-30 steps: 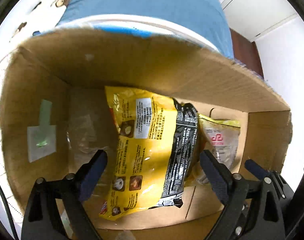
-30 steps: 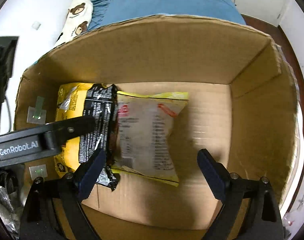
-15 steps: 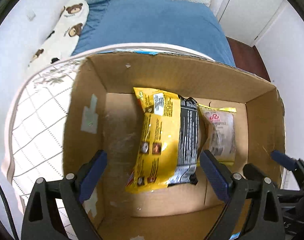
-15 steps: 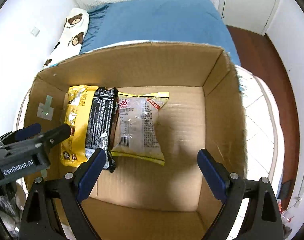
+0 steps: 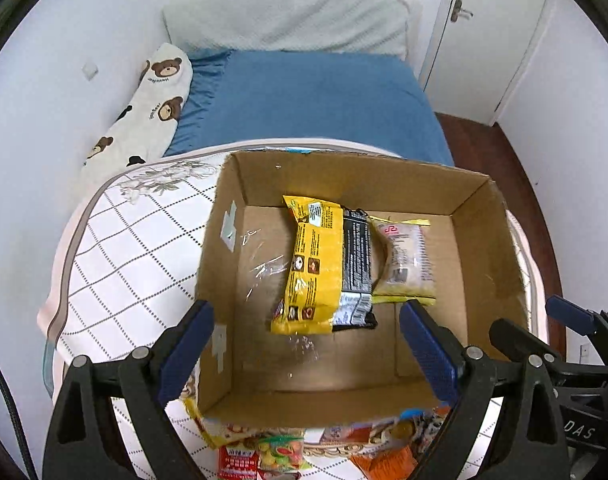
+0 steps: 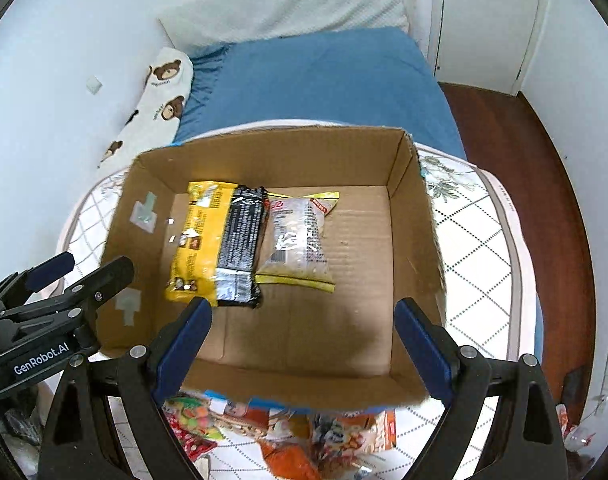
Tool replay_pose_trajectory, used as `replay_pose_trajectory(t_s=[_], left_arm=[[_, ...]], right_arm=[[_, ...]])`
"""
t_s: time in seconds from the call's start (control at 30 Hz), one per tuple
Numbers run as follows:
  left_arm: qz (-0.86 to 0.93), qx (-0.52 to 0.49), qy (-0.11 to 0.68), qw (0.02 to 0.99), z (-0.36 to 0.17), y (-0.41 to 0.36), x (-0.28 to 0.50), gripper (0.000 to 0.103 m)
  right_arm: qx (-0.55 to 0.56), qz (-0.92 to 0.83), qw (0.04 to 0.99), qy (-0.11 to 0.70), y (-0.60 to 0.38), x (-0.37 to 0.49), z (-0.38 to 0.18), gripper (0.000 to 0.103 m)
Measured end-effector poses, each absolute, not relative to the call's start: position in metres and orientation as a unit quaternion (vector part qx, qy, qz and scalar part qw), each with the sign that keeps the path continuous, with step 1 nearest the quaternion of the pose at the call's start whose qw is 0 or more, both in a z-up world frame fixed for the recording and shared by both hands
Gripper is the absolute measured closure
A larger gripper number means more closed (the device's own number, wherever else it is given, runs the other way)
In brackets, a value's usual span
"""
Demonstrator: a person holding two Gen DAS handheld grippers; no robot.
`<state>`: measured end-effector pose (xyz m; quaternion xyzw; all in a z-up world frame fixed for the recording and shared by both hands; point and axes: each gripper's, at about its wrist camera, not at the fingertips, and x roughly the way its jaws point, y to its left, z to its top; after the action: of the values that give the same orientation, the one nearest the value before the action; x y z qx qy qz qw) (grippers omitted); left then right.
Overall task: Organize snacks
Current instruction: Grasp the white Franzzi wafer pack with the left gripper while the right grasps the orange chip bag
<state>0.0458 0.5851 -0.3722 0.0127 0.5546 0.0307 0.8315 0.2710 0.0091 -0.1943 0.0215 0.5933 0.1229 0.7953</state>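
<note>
An open cardboard box [image 5: 479, 216] [image 6: 407, 184] stands on a round table. Inside it a yellow-and-black snack bag [image 5: 323, 268] [image 6: 216, 240] lies beside a clear snack bag with yellow edges [image 5: 405, 256] [image 6: 298, 240]. My left gripper [image 5: 304, 344] hangs above the box's near part, open and empty. My right gripper [image 6: 300, 340] is also above the box, open with nothing between its fingers. It shows at the right edge of the left wrist view [image 5: 543, 332], and the left gripper shows at the left of the right wrist view [image 6: 84, 276]. Several loose snack packets [image 5: 280, 448] [image 6: 272, 428] lie on the table in front of the box.
The table wears a white checked cloth [image 5: 124, 264] [image 6: 487, 264]. Behind it stands a bed with a blue sheet [image 5: 311, 100], a bear-print pillow [image 5: 152, 104] and a white pillow [image 5: 288, 20]. White walls, a white door [image 5: 491, 32] and dark wooden floor [image 6: 515, 148] lie around.
Both grippers have risen out of the box and pulled back, so the whole box, the table and the loose packets in front have come into view. Both bags stay where they lay.
</note>
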Motion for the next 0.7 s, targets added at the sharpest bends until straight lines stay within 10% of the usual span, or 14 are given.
replay_pose_trajectory(t_s=[0.37, 0.7], left_arm=[[0.052, 0.037, 0.490, 0.869, -0.301, 0.660, -0.040, 0.008], [0.131, 0.069, 0.507, 0.849, -0.362, 0.666, -0.088, 0.008]], right_arm=[[0.035, 0.137, 0.800, 0.584, 0.002, 0.206, -0.164, 0.008], [0.098, 0.126, 0.719, 0.677, -0.012, 0.142, -0.247, 0.009]])
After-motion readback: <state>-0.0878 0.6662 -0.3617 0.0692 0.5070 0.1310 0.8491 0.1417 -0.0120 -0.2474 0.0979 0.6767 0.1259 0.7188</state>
